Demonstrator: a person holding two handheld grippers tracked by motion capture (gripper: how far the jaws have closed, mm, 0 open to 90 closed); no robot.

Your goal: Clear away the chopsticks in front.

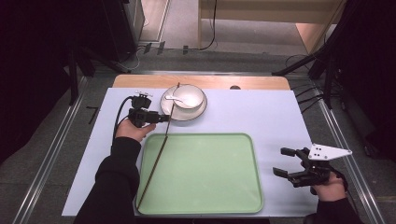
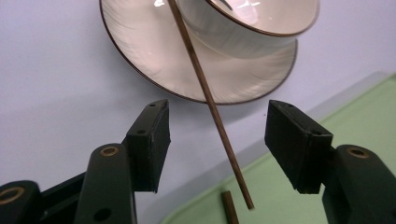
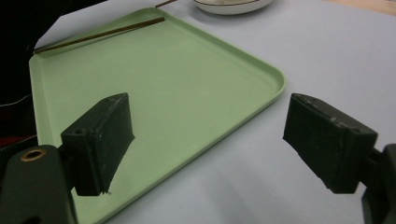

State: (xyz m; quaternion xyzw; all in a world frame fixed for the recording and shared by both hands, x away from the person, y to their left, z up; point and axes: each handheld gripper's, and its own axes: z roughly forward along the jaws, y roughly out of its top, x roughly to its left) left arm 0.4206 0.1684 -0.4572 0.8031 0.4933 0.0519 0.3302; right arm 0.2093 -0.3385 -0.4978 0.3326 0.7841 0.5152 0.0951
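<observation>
A white bowl (image 1: 190, 94) with a white spoon (image 1: 176, 98) in it stands on a saucer (image 1: 180, 115) at the back of the table. A thin brown chopstick (image 1: 173, 105) leans across the saucer's rim, and its lower end hangs over the green tray (image 1: 205, 172). My left gripper (image 1: 166, 118) is level with it. In the left gripper view the chopstick (image 2: 205, 93) runs between the open jaws (image 2: 217, 135) and neither pad touches it. A second chopstick (image 1: 153, 167) lies along the tray's left edge. My right gripper (image 1: 279, 161) stands open to the right of the tray, with nothing between its jaws (image 3: 208, 140).
A pale blue mat (image 1: 266, 112) covers the table, with a strip of wood (image 1: 201, 81) showing at the back edge. In the right gripper view the tray (image 3: 163, 79) reaches towards the saucer (image 3: 231, 5), and a chopstick (image 3: 102, 33) lies on its far side.
</observation>
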